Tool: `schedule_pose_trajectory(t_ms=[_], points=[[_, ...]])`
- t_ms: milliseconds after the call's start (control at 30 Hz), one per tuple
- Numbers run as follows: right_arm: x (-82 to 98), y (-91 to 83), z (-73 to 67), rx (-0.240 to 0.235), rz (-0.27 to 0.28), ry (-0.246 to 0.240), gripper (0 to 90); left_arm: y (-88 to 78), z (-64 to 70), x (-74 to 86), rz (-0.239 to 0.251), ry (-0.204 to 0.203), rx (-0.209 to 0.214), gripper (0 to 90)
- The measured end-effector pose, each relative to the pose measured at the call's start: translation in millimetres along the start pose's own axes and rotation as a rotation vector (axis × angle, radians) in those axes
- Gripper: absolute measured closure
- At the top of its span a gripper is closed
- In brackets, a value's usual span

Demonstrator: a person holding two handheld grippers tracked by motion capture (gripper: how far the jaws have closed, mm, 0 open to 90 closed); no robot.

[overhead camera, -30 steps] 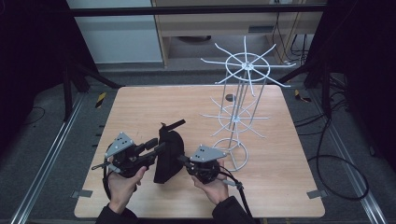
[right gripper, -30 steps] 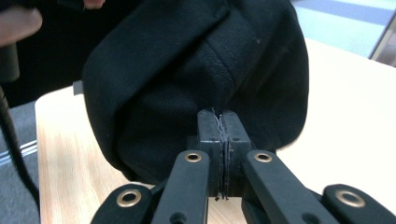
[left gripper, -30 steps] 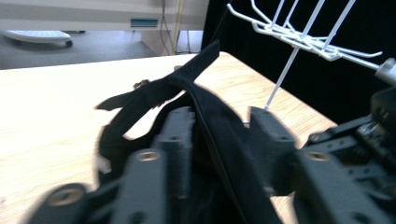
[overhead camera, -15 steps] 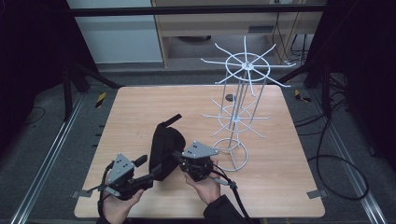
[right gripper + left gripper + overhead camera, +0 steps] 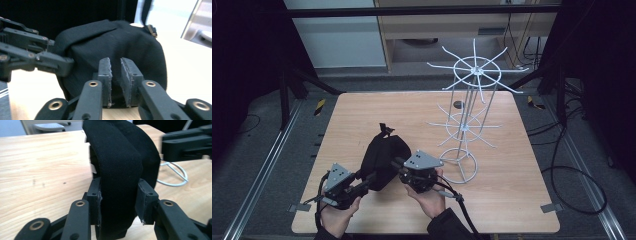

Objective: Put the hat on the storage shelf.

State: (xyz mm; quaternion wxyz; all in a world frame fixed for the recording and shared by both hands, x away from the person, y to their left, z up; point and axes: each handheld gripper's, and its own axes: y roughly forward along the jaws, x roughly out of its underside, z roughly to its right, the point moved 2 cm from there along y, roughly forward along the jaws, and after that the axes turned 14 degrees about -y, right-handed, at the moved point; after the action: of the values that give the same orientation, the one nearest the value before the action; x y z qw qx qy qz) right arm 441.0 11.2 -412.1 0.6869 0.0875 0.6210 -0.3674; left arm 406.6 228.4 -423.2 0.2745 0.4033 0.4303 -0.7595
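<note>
Black fabric bag (image 5: 384, 157) sits near the front edge of the wooden tabletop (image 5: 362, 115), left of the white wire rack (image 5: 467, 120). My left tool (image 5: 120, 202) is clenched on the bag's wide strap. My right tool (image 5: 115, 75) pinches a fold of the bag, jaws nearly closed.
</note>
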Motion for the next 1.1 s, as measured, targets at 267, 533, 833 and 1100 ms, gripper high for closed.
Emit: schedule_pose_trajectory(t_ms=[267,533,833,1100], points=[[14.4,-7.5,9.2,0.027,-0.035,-0.01,69.9,-1.6,-31.4,-7.0,0.034,-0.102,-0.04,58.3],[35.9,-17.3,13.6,0.038,-0.102,-0.036,67.0,-2.0,-62.4,-7.1,0.045,-0.175,-0.122,55.4],[71.7,-45.5,20.8,0.056,-0.144,-0.019,62.9,-4.2,-85.7,4.6,-0.002,-0.216,-0.181,52.5],[91.0,-71.7,29.9,0.095,-0.139,-0.019,58.7,0.2,-94.3,13.9,-0.031,-0.179,-0.213,47.8]])
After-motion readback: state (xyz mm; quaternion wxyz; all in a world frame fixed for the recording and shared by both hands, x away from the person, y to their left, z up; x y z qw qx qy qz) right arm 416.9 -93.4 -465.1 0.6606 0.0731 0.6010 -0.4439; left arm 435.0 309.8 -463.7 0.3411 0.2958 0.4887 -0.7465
